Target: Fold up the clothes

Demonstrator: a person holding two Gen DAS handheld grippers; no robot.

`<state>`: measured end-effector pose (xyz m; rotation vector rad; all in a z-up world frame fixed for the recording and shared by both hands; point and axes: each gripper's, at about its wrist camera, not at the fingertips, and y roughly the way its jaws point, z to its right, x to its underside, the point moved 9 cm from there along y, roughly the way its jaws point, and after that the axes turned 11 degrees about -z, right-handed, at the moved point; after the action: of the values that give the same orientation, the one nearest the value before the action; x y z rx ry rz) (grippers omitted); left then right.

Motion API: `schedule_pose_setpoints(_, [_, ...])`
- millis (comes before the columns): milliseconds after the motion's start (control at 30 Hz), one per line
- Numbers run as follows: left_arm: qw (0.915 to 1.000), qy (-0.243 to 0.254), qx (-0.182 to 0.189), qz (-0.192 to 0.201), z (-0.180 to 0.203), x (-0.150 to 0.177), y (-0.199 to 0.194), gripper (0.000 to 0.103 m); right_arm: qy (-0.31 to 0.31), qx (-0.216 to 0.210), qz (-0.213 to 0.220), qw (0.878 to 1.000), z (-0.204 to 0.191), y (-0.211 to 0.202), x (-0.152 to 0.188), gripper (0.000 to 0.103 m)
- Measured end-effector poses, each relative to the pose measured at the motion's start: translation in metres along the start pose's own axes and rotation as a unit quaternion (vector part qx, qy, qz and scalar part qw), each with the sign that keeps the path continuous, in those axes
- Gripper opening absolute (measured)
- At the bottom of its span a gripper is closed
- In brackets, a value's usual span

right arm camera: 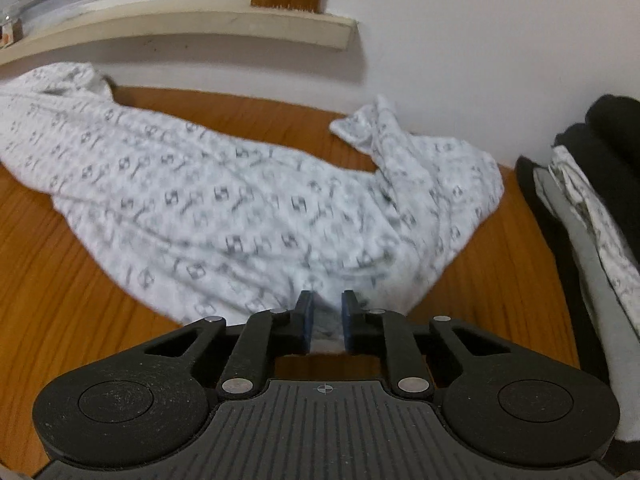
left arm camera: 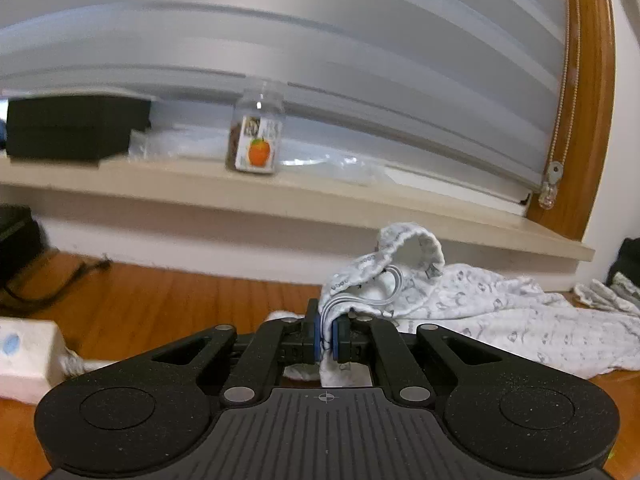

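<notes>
A white garment with a grey printed pattern (right arm camera: pixel 224 200) lies spread on the wooden floor (right arm camera: pixel 36 248). My left gripper (left arm camera: pixel 327 334) is shut on the garment's waistband end (left arm camera: pixel 400 256), with its white drawstring caught between the blue pads, and holds it lifted off the floor. The rest of the garment (left arm camera: pixel 512 320) trails to the right. My right gripper (right arm camera: pixel 327 320) is shut on the near edge of the same garment, with cloth bunched between its blue pads (right arm camera: pixel 307 320).
A windowsill (left arm camera: pixel 280 196) with a jar (left arm camera: pixel 256 132) and a black box (left arm camera: pixel 72 126) runs along the wall. A white tissue box (left arm camera: pixel 24 360) sits at left. A pile of black and patterned clothes (right arm camera: pixel 592 208) lies at right.
</notes>
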<state>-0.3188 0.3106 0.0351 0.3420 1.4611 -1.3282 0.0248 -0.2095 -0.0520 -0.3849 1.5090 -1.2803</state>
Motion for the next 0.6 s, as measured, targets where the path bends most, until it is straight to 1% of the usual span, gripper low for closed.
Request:
schedule_pose_setpoints(67, [1.0000,0.002,0.005,0.001,0.002,0.001,0.003,0.005,0.011,-0.005,0.014,1.000,0.005,-0.006,-0.003,0.019])
schedule_pose_setpoints(133, [0.9999,0.002,0.012,-0.003,0.004,0.003,0.005,0.005,0.026,-0.003,0.046,0.999,0.011,-0.016,-0.015,0.024])
schedule_pose_setpoints(200, [0.9997,-0.002,0.024,0.005,0.004,0.001,0.003,0.005,0.052,0.003,0.080,0.995,0.020,-0.026,-0.029,0.037])
schedule_pose_setpoints(267, [0.9988,-0.013,0.046,0.012,0.004,-0.001,0.001,0.005,0.073,0.009,0.101,0.992,0.029,-0.028,-0.043,0.042])
schedule_pose_setpoints(333, [0.9970,-0.027,0.068,0.022,0.004,-0.003,-0.001,0.005,0.085,0.014,0.103,0.991,0.035,-0.020,-0.056,0.045])
schedule_pose_setpoints(433, [0.9952,-0.031,0.085,0.038,0.006,-0.006,-0.004,0.005,0.098,0.027,0.093,0.990,0.042,0.004,-0.075,0.047])
schedule_pose_setpoints(467, [0.9936,-0.035,0.097,0.045,0.006,-0.007,-0.006,0.005,0.099,0.033,0.088,0.991,0.044,0.013,-0.080,0.048])
schedule_pose_setpoints(500, [0.9923,-0.040,0.106,0.049,0.005,-0.008,-0.007,0.005,0.099,0.043,0.077,0.991,0.047,0.024,-0.085,0.048])
schedule_pose_setpoints(567, [0.9907,-0.060,0.112,0.048,-0.001,-0.008,-0.006,0.005,0.104,0.058,0.060,0.991,0.054,0.041,-0.089,0.048])
schedule_pose_setpoints(600, [0.9897,-0.070,0.115,0.047,-0.004,-0.008,-0.006,0.005,0.109,0.061,0.055,0.991,0.059,0.049,-0.091,0.046])
